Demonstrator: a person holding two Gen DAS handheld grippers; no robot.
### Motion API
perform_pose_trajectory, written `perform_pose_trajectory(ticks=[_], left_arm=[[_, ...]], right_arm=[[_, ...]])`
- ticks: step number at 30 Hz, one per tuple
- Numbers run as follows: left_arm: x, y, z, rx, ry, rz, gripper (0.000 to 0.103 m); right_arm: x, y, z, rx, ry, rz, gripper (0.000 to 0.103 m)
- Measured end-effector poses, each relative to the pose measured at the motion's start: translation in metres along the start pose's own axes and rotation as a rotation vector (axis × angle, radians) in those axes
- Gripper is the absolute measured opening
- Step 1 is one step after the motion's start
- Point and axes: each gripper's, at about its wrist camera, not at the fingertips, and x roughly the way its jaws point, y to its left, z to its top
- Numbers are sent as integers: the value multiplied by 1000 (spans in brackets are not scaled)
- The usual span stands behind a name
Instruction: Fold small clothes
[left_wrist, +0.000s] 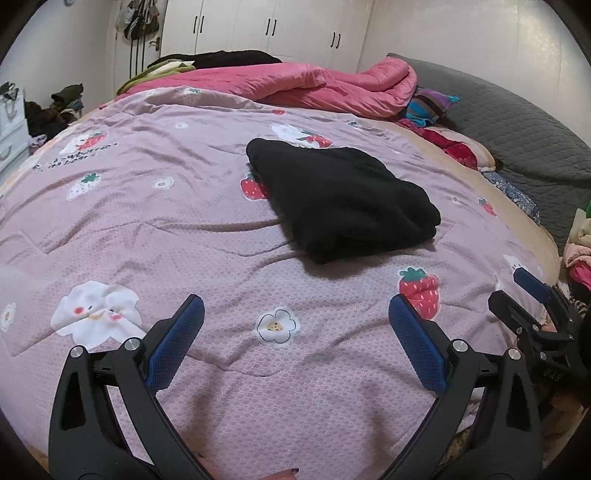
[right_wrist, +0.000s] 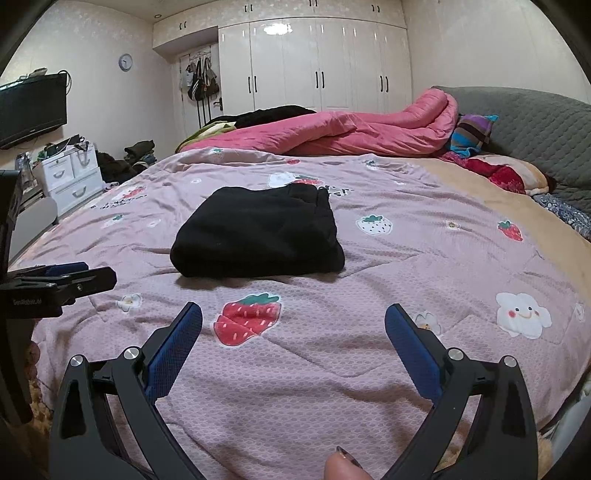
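— While we hold both tools over the bed's (left_wrist: 258, 387) near edge, where does the garment (left_wrist: 340, 199) sit?

— We see it folded into a thick black block on the quilt (right_wrist: 369, 266), toward the middle of the bed, well apart from both tools. Its fold faces us; nothing touches it.

— And our left gripper (left_wrist: 295, 314)?

— Its blue-padded fingers (left_wrist: 177, 339) stand wide apart with only quilt between them, holding nothing. The right gripper (right_wrist: 293, 317) is the same: spread, empty, hovering above a printed strawberry (right_wrist: 247, 317).

— Can we see each tool from the other?

— Yes. Our right one shows at the right edge of the left view, our left one at the left edge of the right view.

— What lies behind?

— We see a pink duvet (right_wrist: 351, 133) bunched along the far edge, with white wardrobes (right_wrist: 314, 62) beyond.
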Motion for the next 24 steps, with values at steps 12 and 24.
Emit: perform_pose_trajectory(ticks=[12, 24], left_arm=[[1, -1, -1, 0, 8, 6, 94], [1, 0, -1, -2, 13, 16, 94]], right_arm=[[3, 0, 0, 5, 6, -4, 99], [4, -1, -2, 11, 8, -18, 99]])
